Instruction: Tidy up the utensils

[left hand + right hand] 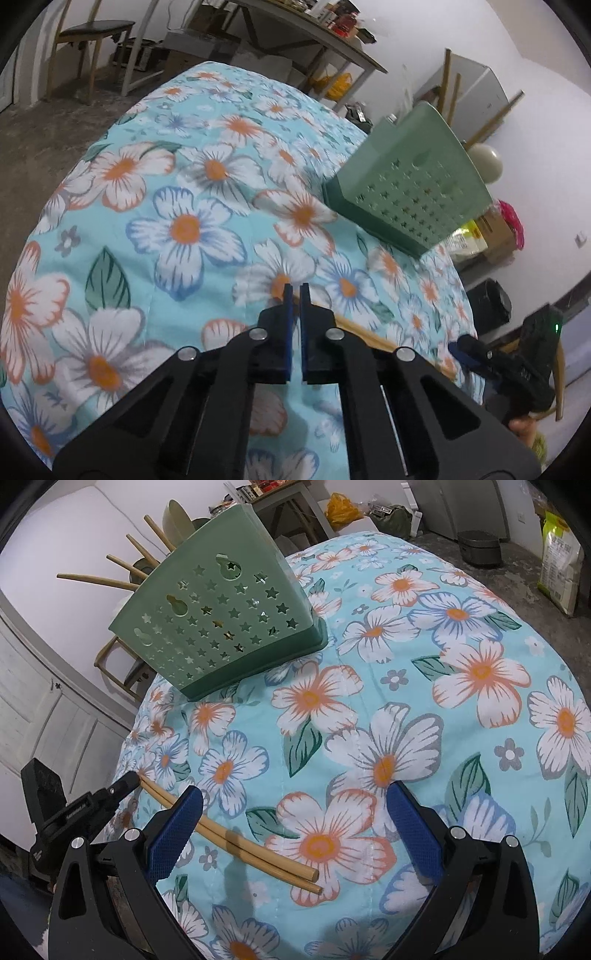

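Left wrist view: my left gripper [294, 295] is clenched over the floral cloth [177, 192], nothing visible between its pads; the chopsticks [364, 334] lie just behind its right finger, the green utensil holder [410, 188] beyond.

Right wrist view: my right gripper [295, 834] hangs released, its blue pads [173, 834] straddling the chopsticks [258, 853] on the cloth [406, 646]. My left gripper's tip [123, 784] sits at their far ends. The holder [218, 620], wooden handles sticking out, stands well apart.

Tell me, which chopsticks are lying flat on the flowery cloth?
The pair of chopsticks by the right gripper; the other sticks stand in the green holder.
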